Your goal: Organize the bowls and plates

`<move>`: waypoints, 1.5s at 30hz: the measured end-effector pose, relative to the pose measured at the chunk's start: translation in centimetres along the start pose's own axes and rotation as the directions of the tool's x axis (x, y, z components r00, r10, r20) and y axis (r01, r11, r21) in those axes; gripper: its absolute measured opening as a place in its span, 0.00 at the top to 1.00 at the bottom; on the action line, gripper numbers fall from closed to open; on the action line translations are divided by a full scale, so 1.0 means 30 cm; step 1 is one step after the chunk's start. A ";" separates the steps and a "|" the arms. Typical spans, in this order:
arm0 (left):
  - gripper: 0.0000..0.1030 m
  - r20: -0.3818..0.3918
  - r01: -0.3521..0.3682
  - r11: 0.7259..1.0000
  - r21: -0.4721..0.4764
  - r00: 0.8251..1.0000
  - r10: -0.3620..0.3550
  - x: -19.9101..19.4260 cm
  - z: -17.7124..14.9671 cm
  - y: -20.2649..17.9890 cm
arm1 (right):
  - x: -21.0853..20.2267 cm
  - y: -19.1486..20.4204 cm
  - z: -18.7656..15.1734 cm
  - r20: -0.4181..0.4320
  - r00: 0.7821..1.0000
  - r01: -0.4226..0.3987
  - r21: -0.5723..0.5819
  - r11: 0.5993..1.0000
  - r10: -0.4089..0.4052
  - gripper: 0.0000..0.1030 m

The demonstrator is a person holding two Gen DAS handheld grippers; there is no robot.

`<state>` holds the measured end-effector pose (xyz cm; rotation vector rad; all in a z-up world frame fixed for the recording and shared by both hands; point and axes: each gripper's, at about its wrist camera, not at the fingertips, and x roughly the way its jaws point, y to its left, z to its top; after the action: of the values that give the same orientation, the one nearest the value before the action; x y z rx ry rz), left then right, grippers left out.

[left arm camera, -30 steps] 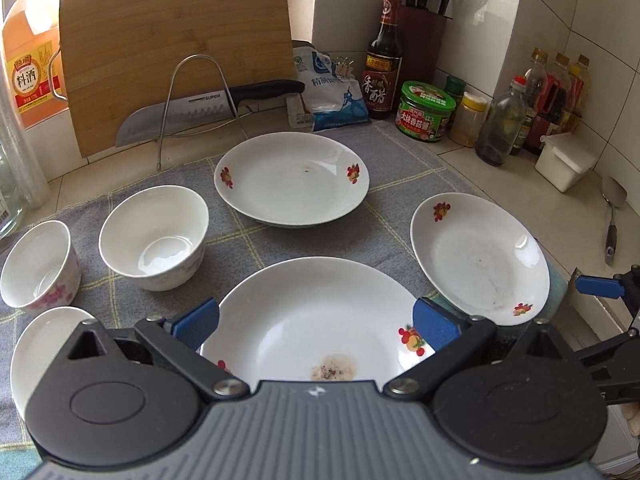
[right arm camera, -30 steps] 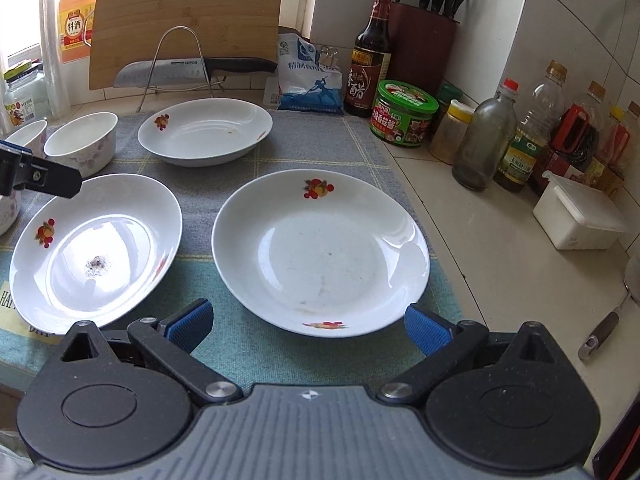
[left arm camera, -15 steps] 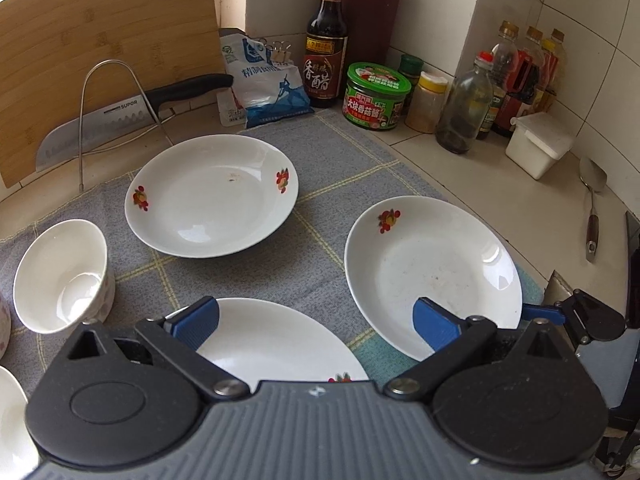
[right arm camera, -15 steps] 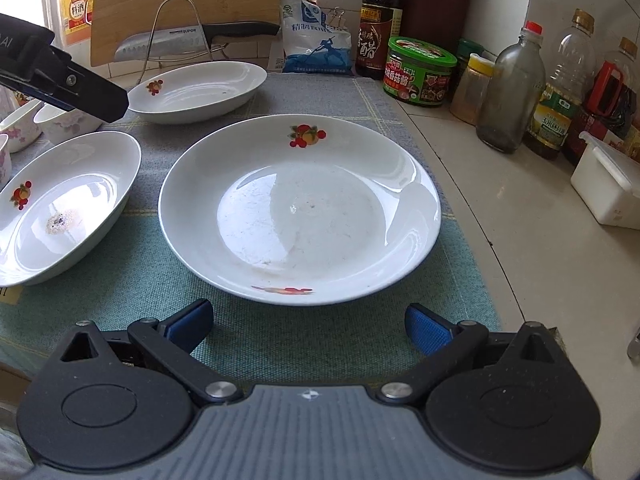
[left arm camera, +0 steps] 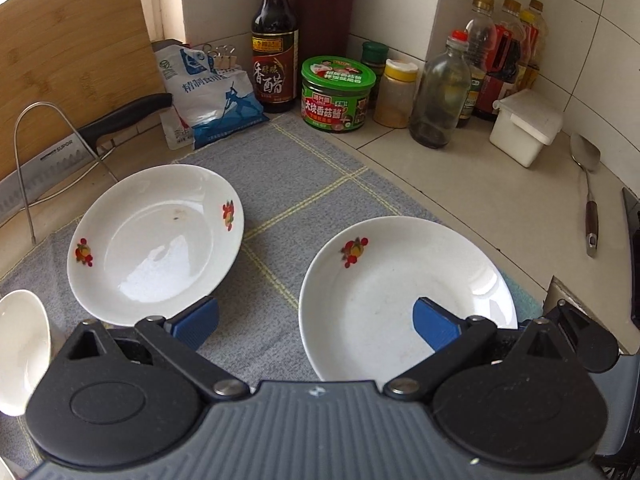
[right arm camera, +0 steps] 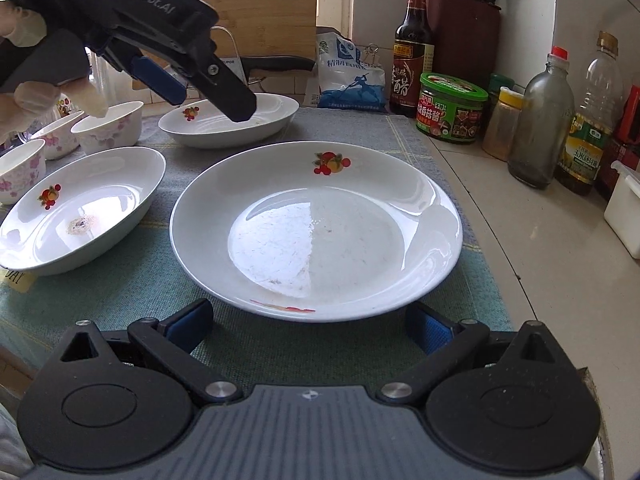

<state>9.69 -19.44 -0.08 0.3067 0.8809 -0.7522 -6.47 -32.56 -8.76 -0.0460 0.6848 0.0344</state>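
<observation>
Three white plates with fruit prints lie on a grey-green mat. The near right plate [right arm camera: 316, 228] [left arm camera: 404, 300] lies just ahead of my open, empty right gripper [right arm camera: 308, 328]. The far plate [left arm camera: 154, 240] [right arm camera: 232, 120] lies ahead-left of my open, empty left gripper [left arm camera: 316, 324], which hovers above the mat between the two plates. The left gripper also shows in the right wrist view [right arm camera: 200, 80], over the far plate. A third plate [right arm camera: 76, 216] with a stain lies at the left. Several white floral bowls [right arm camera: 110, 126] stand behind it. One bowl [left arm camera: 20, 352] shows at the left edge.
Along the back wall stand a cutting board [left arm camera: 72, 64], a knife [left arm camera: 80, 140] on a wire rack, a salt bag [left arm camera: 208, 96], a vinegar bottle [left arm camera: 274, 48], a green jar [left arm camera: 338, 94], and more bottles [left arm camera: 440, 96]. A white box [left arm camera: 524, 128] and a spoon [left arm camera: 588, 196] lie at the right.
My left gripper swung right and forward, away from the stained plate, and now faces the far and right plates. My right gripper moved closer and lower to the right plate.
</observation>
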 end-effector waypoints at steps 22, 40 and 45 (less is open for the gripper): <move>0.13 -0.214 0.175 0.962 0.212 0.968 -0.129 0.262 0.128 -0.105 | 0.007 -0.021 -0.004 0.022 0.998 -0.057 -0.061 0.997 0.058 0.00; 0.26 -0.368 0.248 0.932 0.263 0.919 -0.141 0.369 0.162 -0.099 | 0.018 -0.033 0.013 0.017 0.998 -0.060 -0.058 0.996 0.061 0.00; 0.26 -0.396 0.268 0.923 0.276 0.907 -0.144 0.389 0.171 -0.101 | 0.018 -0.033 0.019 0.000 0.998 -0.063 -0.053 0.997 0.063 0.00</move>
<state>15.28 -29.75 -5.93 0.6726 1.1583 -1.0660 -5.66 -33.51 -8.63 -0.0749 0.6840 0.1130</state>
